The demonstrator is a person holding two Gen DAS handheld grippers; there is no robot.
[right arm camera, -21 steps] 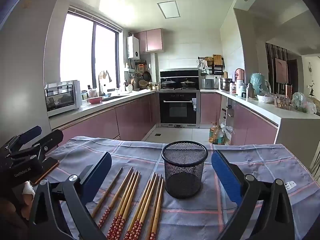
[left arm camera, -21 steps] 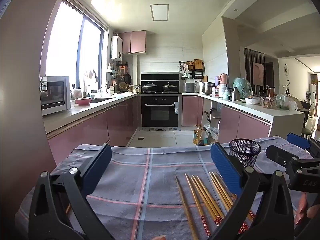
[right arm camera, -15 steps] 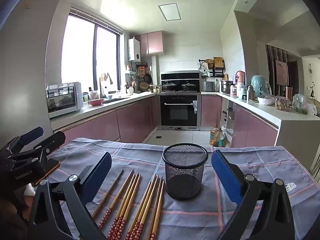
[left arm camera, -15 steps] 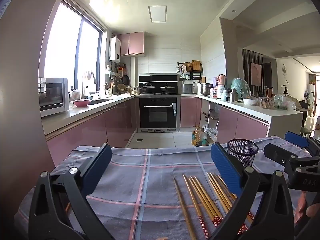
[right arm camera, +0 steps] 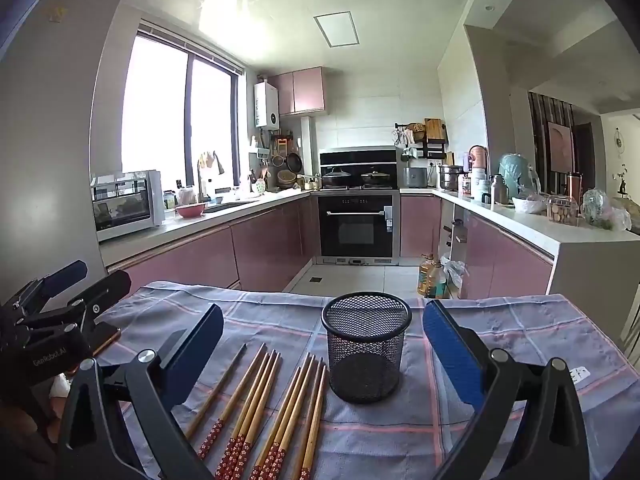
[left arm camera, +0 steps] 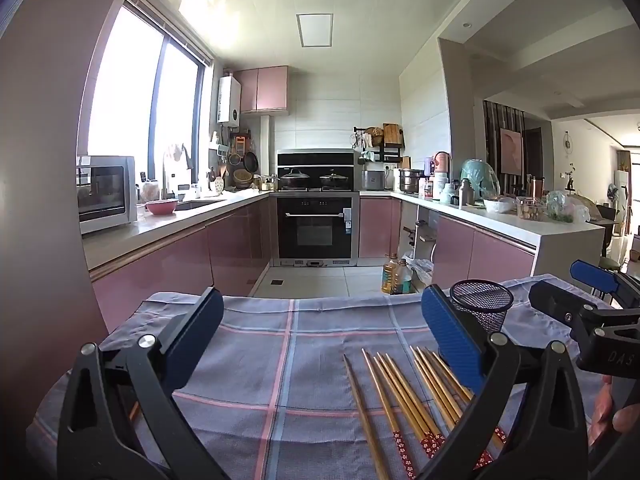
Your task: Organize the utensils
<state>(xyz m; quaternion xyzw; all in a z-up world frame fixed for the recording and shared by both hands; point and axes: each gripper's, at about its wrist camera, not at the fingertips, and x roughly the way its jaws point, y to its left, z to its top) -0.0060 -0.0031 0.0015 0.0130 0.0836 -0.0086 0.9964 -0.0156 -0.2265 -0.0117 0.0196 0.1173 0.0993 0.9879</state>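
Note:
Several wooden chopsticks [right arm camera: 264,404] with red patterned ends lie side by side on the checked cloth [right arm camera: 500,344]. They also show in the left wrist view [left arm camera: 404,396]. A black mesh cup [right arm camera: 365,346] stands upright and empty just right of them; it also shows in the left wrist view [left arm camera: 482,312]. My right gripper [right arm camera: 322,354] is open and empty, above the table with the cup between its fingers' line of sight. My left gripper [left arm camera: 322,344] is open and empty, left of the chopsticks. Each gripper appears at the edge of the other's view.
The cloth [left arm camera: 248,360] covers a table whose far edge faces a kitchen floor. Pink cabinets, an oven [right arm camera: 358,224] and counters stand beyond. An oil bottle [right arm camera: 430,276] sits on the floor past the table edge.
Both views have tilted up very slightly; the table and objects sit a little lower in the frames. Nothing was grasped or moved.

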